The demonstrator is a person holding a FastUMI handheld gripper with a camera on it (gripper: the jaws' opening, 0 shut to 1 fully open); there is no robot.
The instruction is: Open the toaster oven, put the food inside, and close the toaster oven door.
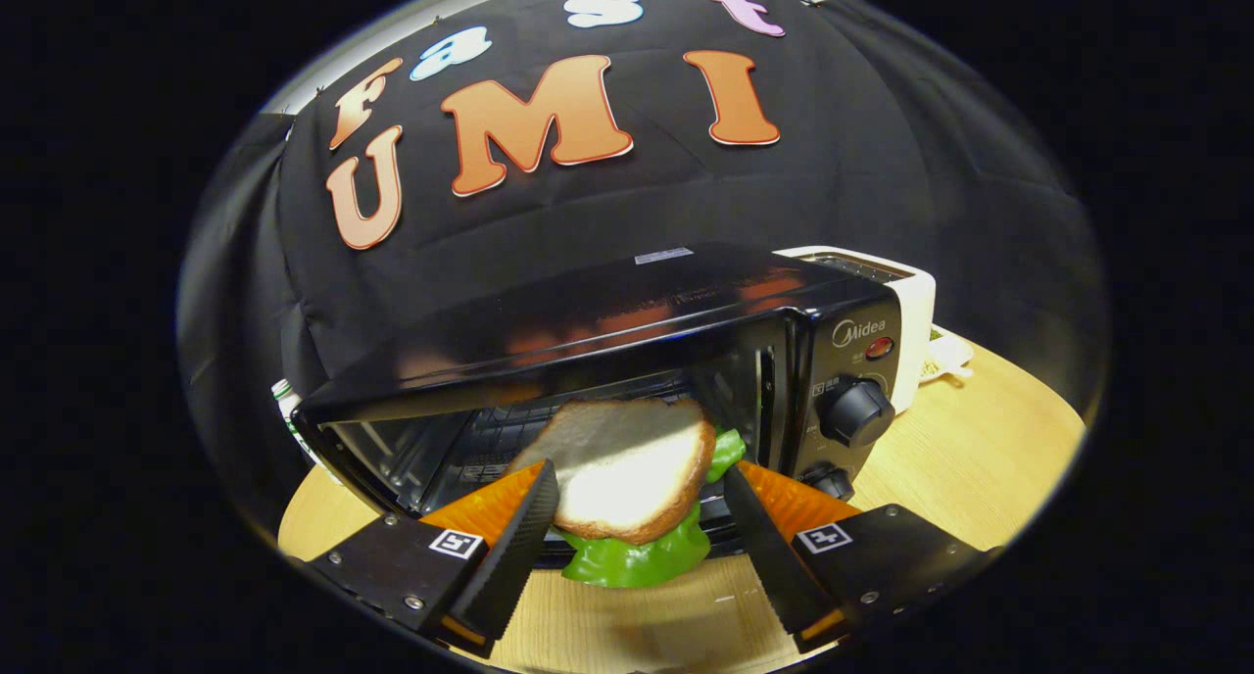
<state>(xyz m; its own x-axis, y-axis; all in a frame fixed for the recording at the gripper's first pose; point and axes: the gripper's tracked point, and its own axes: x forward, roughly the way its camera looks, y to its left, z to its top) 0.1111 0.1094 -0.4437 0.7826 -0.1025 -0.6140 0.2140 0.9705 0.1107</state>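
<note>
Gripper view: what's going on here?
A person's handheld gripper is holding a sandwich, bread with green lettuce, both fingers pressing its sides. It sits right at the mouth of the black toaster oven, whose front is open, with the wire rack showing inside. The sandwich is partly in the opening, not yet set down. A white toaster stands behind the oven on the wooden table.
</note>
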